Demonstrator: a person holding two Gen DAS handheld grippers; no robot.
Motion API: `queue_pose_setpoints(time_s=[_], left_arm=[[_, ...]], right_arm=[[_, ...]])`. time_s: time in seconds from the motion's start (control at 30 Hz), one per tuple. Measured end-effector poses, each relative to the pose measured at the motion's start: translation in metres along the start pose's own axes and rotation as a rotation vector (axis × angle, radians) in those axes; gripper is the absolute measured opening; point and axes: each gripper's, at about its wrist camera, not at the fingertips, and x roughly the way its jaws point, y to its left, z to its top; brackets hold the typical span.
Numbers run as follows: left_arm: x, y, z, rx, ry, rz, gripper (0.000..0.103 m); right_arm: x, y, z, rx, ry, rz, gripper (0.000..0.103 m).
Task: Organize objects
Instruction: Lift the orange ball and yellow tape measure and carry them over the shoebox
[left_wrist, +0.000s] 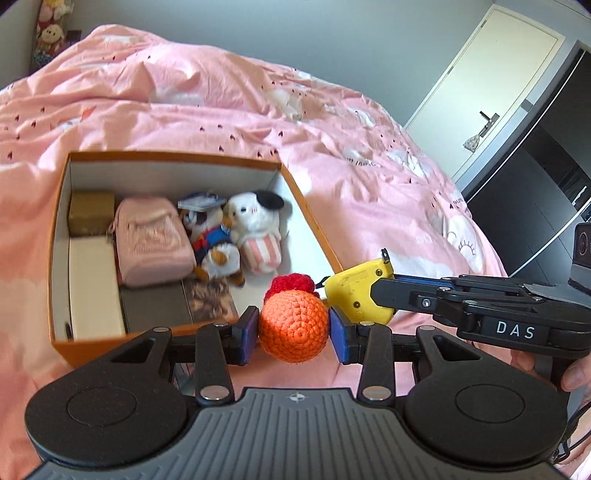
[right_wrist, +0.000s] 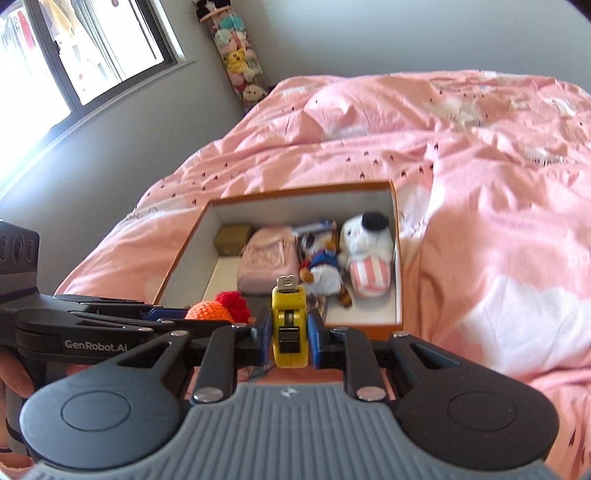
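Observation:
My left gripper (left_wrist: 293, 330) is shut on an orange crocheted ball (left_wrist: 293, 325) with a red knitted tuft, held above the near edge of an orange cardboard box (left_wrist: 177, 157). My right gripper (right_wrist: 289, 334) is shut on a yellow tape measure (right_wrist: 289, 325), its metal hook pointing toward the same box (right_wrist: 295, 194). In the left wrist view the tape measure (left_wrist: 360, 291) hangs just right of the ball. The box lies on a pink bed and holds a pink pouch (left_wrist: 151, 245), two plush toys (left_wrist: 236, 236), a gold box (left_wrist: 90, 212) and flat items.
The pink duvet (left_wrist: 258, 122) covers the bed all around the box. A white door (left_wrist: 491, 88) and dark cabinet stand at the right. A window (right_wrist: 74, 55) and a tall clear tube of plush toys (right_wrist: 240, 59) are by the far wall.

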Motion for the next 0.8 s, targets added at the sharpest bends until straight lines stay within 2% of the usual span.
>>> queue_pose_setpoints(time_s=[0.13,0.3,0.8], left_arm=[[0.009,0.003,0.014,0.004,-0.009,0.010,0.046],[0.023,0.012,0.025,-0.008,-0.007,0.016,0.046],[0.063,0.045,0.036,-0.049,0.072,0.036,0.046]], right_arm=[[0.008,-0.004,0.016,0.007,-0.022,-0.015,0.021],[0.030,-0.018,0.028,0.046,-0.009,-0.042,0.021],[0.117,-0.041,0.025,0.037,0.177,-0.129,0.021]])
